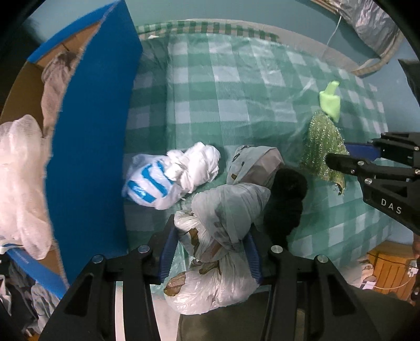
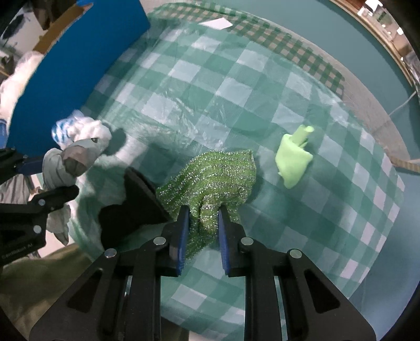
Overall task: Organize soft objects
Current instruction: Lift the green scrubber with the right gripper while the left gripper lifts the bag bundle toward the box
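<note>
Nearest the left wrist camera, the left gripper holds a knotted grey plastic bag between its blue pads, the bundle bulging above and below the grip. Just beyond it lie a black soft lump and, to the left, a white bag with blue stripes, both on the green checked tablecloth. On the right, the right gripper pinches a fold of the glittery green cloth, jaws narrowed on it, with a black piece just beside it to the left. Farther right, apart from the cloth, sits a light green folded item. Along the left edge stands a blue-walled cardboard box with white netting spilling over its rim. Beyond the objects the cloth runs bare to the table's far edge, where a white paper scrap lies.
</note>
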Available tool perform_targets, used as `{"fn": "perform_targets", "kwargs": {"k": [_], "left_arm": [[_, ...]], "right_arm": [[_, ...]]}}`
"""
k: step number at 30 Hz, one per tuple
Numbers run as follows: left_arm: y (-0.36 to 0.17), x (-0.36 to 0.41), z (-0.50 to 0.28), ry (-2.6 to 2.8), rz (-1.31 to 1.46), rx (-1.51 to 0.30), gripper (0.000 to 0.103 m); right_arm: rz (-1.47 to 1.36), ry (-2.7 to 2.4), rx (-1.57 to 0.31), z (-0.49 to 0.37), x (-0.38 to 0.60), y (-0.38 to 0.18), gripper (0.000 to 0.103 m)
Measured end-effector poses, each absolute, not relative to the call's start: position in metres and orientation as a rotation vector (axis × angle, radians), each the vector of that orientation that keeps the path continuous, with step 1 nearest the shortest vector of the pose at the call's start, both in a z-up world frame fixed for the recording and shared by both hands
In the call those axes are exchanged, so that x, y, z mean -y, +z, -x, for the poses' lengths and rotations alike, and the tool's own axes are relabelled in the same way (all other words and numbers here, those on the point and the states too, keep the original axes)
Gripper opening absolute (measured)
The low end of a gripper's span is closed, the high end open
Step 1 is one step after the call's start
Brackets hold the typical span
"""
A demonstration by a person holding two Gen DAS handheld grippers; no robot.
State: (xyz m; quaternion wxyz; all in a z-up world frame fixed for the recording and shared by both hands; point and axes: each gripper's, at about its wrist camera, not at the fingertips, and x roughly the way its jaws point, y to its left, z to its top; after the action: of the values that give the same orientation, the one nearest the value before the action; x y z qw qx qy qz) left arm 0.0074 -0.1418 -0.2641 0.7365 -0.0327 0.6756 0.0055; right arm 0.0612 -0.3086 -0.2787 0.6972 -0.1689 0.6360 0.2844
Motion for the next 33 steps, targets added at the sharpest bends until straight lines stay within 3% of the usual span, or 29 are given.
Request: {"fn": "perform_targets", "kwargs": {"k": [33], "left_arm": [[-0.149,0.102,0.000,-0.031,0.061,-1.309,0.048]], "right_arm": [[0.288,0.583,-1.300,-0.060,0.292,-0.172,0.020]]}}
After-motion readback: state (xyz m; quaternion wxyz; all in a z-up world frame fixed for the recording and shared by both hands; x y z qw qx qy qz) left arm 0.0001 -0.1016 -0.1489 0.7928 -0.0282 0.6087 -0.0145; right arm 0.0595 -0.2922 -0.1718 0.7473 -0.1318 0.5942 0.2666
